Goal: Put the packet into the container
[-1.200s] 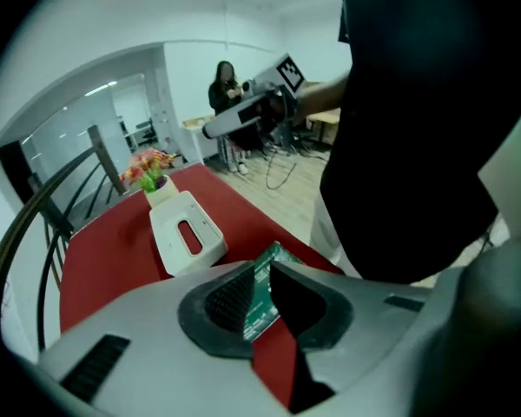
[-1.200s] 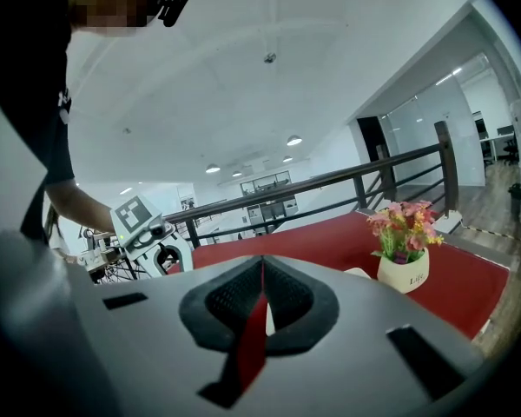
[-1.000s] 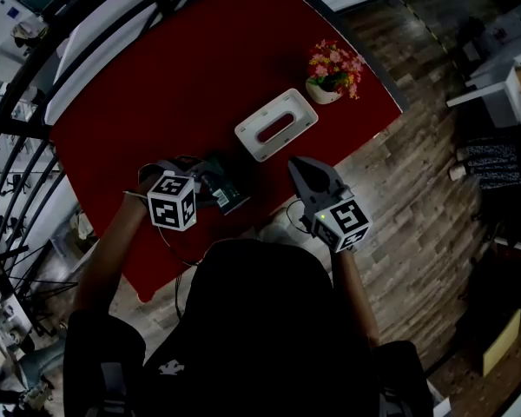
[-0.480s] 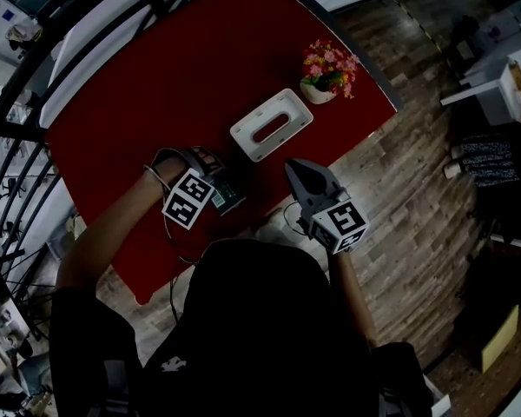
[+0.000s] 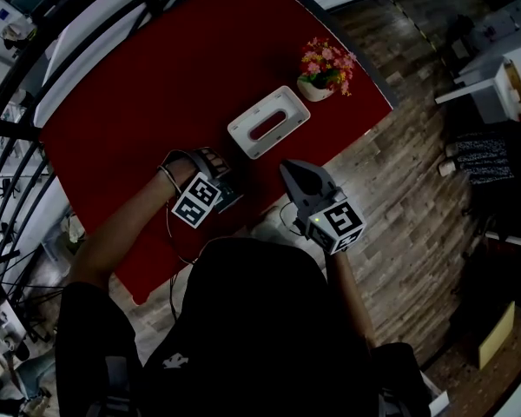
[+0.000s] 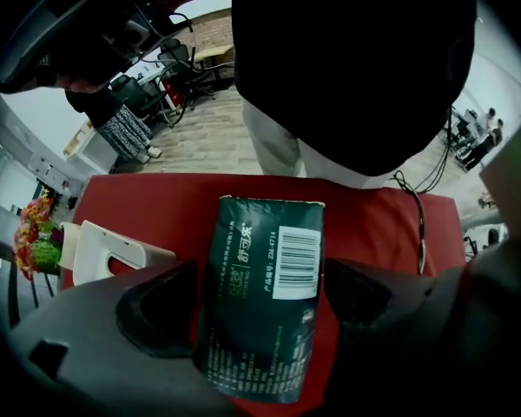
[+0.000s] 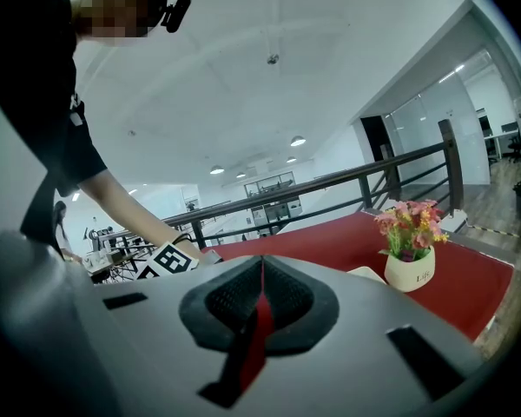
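The left gripper (image 5: 215, 181) points steeply down over the near part of the red table (image 5: 148, 76). Its jaws have just been opening and stand wide apart. The dark green packet (image 6: 260, 307) lies flat between them, barcode up – no pad presses on it, and red cloth shows beside one pad. The packet is outside the white container (image 5: 288, 102), which sits on the table a little beyond it, near a pot of flowers (image 5: 328, 68). The right gripper (image 7: 259, 298) hangs level off the table's edge – its jaws are together, with nothing between them
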`<state>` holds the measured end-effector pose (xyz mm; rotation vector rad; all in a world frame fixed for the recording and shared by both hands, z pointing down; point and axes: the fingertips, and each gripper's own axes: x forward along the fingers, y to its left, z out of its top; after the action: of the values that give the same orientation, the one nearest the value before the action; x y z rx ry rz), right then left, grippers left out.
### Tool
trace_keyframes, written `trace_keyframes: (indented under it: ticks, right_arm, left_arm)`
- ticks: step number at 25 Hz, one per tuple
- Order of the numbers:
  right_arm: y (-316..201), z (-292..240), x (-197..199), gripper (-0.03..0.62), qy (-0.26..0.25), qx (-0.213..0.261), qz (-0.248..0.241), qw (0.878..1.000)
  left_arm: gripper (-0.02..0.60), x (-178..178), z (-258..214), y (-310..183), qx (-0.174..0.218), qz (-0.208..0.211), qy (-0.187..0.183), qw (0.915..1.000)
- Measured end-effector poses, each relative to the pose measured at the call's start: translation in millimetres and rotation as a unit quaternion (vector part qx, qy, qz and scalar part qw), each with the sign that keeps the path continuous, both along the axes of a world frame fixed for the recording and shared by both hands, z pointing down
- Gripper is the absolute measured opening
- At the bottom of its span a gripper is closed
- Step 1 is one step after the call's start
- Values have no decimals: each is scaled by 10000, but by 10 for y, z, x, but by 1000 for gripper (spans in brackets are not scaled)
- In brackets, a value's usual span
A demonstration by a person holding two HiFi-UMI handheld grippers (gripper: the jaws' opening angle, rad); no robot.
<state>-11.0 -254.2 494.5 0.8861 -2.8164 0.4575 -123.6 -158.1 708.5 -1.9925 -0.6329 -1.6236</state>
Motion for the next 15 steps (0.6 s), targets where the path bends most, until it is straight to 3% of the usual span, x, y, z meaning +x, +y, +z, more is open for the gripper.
trace_keyframes:
  ticks: [5, 11, 15]
  right_arm:
    - [24, -1, -4, 21, 23, -2, 18, 10000]
    - [32, 3, -4, 21, 30, 20, 25, 10000]
    - [22, -10, -3, 21, 40, 37, 32, 10000]
  left_arm:
    - [444, 7, 2, 5, -102, -286, -71, 9995]
    - [383, 94, -67, 4, -241, -847, -169, 9960]
    - [377, 175, -198, -14, -492, -1506, 19, 9874]
